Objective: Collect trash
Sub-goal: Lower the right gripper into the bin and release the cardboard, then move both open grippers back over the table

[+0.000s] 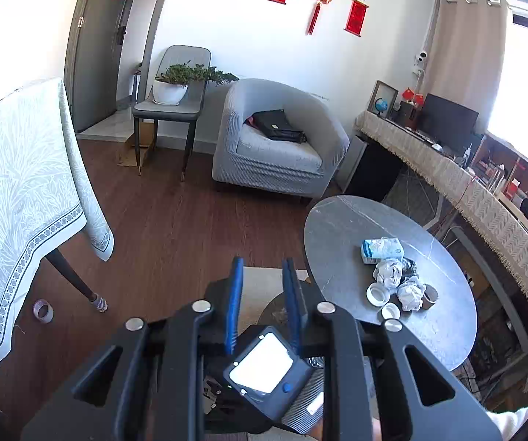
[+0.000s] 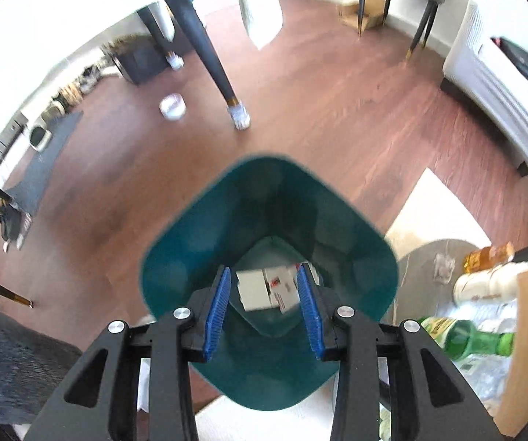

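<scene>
We are in a sunlit living room with a dark wood floor, a grey armchair [image 1: 278, 139] against a white wall hung with red decorations, and a round grey marble tabletop [image 1: 341, 231] low at the right of the left wrist view. On that tabletop sits the trash left to collect, all clustered together: a blue and white tissue pack [image 1: 381, 250], two crumpled paper balls [image 1: 389, 273] touching one another, a small brown cardboard roll [image 1: 430, 296] and two little white lids [image 1: 378, 294] just beside them.

The right wrist view looks steeply down into a teal bin [image 2: 198, 242] standing on the floor. A small white carton with red print [image 2: 268, 288] shows in the bottom of the bin, blurred, between the blue pads of our right gripper [image 2: 267, 308] but far below them — the jaws stand partly apart with nothing pressed between them. We judge this piece as dropped, so the step in hand is the release over the bin.

Our left gripper [image 1: 262, 305] points out over the floor toward the tabletop's near edge, its jaws narrowly parted and holding nothing; a small device with a lit screen lies beneath it.

The next move, as we read it, calls for carrying a gripper across to the tabletop cluster, opening wide enough for a paper ball, and closing softly — the lids and roll sit so close that they could be knocked aside. A roll of tape [image 1: 43, 310] also lies on the floor near a table leg.
</scene>
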